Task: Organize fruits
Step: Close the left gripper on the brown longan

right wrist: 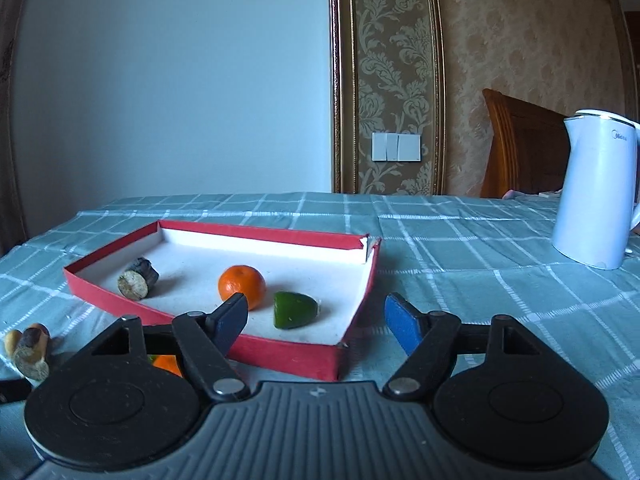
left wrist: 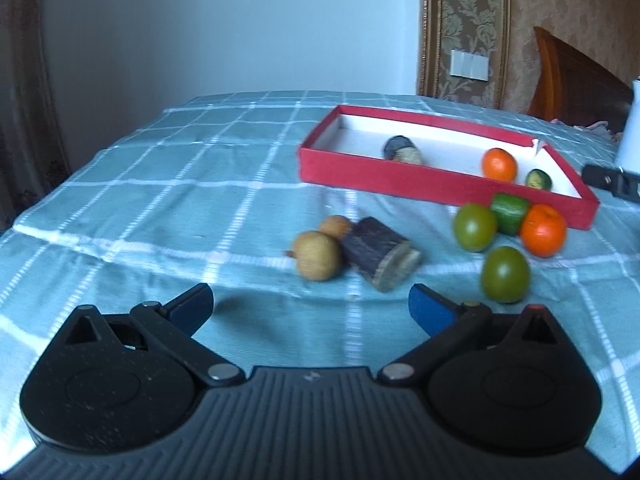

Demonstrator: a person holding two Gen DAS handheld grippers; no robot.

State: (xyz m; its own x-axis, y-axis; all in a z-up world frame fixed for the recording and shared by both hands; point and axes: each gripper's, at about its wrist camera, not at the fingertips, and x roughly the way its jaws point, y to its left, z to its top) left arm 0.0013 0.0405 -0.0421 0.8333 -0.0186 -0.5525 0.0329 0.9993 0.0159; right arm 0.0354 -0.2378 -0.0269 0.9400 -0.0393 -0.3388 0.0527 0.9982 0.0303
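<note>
With both grippers empty, the sorting looks partly done. Right gripper [right wrist: 316, 320]: jaws spread, nothing between them, poised at the near right corner of the red box [right wrist: 280, 354]. Left gripper [left wrist: 310, 308]: jaws wide apart, nothing held, low over the checked cloth [left wrist: 160, 184], aimed at the loose fruit.

In the box, right-wrist view: cane stub [right wrist: 138, 279] far left, orange [right wrist: 241, 285] in the middle, green piece [right wrist: 294, 310] just right of it, nearest the spread jaws. All three lie apart from one another.

Left on the cloth, left-wrist view: two tan fruits [left wrist: 316, 255] touching a second cane stub [left wrist: 380, 259], just beyond the left gripper. Further right, a cluster against the box's near wall: two round green fruits [left wrist: 505, 274], a green chunk [left wrist: 509, 208], a second orange [left wrist: 543, 230].

Judgement: three pieces in, seven out; less than half done. The tan pair and stub sit closest to the left gripper.

Kettle [right wrist: 596, 188] far right, well apart from the box.
</note>
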